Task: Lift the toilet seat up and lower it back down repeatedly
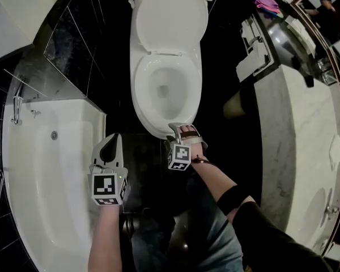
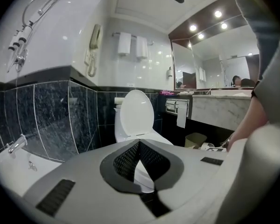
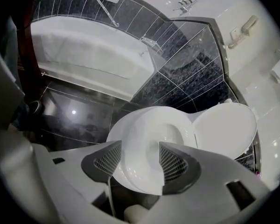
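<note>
— Where is the toilet seat point(image 1: 140, 92) found?
— Lowered on the toilet bowl point(image 1: 165, 89); lid point(image 1: 169, 16) raised. Its front edge is straddled by the right gripper point(image 1: 177, 128), jaws spread wide. Left gripper point(image 1: 113, 139) jaws are closed, empty

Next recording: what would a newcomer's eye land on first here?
The white toilet in the middle, its lid raised and its seat down. The right gripper is at the front rim, fingers open either side of the seat's edge. The left gripper hangs shut beside the bathtub.
</note>
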`<state>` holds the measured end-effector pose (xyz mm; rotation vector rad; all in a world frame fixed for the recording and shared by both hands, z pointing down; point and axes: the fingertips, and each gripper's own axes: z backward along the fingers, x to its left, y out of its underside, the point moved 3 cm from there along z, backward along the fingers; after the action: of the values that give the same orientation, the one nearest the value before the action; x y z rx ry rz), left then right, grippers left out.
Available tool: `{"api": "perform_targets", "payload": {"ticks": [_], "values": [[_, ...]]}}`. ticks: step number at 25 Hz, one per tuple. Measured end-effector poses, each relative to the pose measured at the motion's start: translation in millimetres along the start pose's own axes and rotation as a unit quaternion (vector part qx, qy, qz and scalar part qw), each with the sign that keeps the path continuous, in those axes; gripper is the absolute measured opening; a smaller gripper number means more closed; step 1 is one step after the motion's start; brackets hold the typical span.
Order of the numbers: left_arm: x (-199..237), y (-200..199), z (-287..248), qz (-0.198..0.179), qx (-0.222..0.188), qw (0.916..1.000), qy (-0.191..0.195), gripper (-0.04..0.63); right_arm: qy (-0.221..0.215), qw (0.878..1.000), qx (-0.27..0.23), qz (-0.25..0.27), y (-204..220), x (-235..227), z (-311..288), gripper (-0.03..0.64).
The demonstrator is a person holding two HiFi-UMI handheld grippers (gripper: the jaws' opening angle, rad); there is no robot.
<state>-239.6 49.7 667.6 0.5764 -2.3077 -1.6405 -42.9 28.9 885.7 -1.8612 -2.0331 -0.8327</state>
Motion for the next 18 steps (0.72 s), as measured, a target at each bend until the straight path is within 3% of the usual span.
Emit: {"api": "perform_targets", "payload": {"ticks": [6,13,18], "values": [[4,11,-17,0.000,-0.020,0.9998,0.001,0.002,-0.001,1.000,0.006,-0.002,8,14,-32,0.241],[0,24,-27,0.013,-0.017,0.9998,0.002,0.002,-0.018,1.000,0.008,0.022,7,23,-41,0.212],[0,24,-28,0.012,-0.007,0.9999,0.005,0.002,-0.002,1.000,0.014,0.018,4,25,-42,0.172]]}}
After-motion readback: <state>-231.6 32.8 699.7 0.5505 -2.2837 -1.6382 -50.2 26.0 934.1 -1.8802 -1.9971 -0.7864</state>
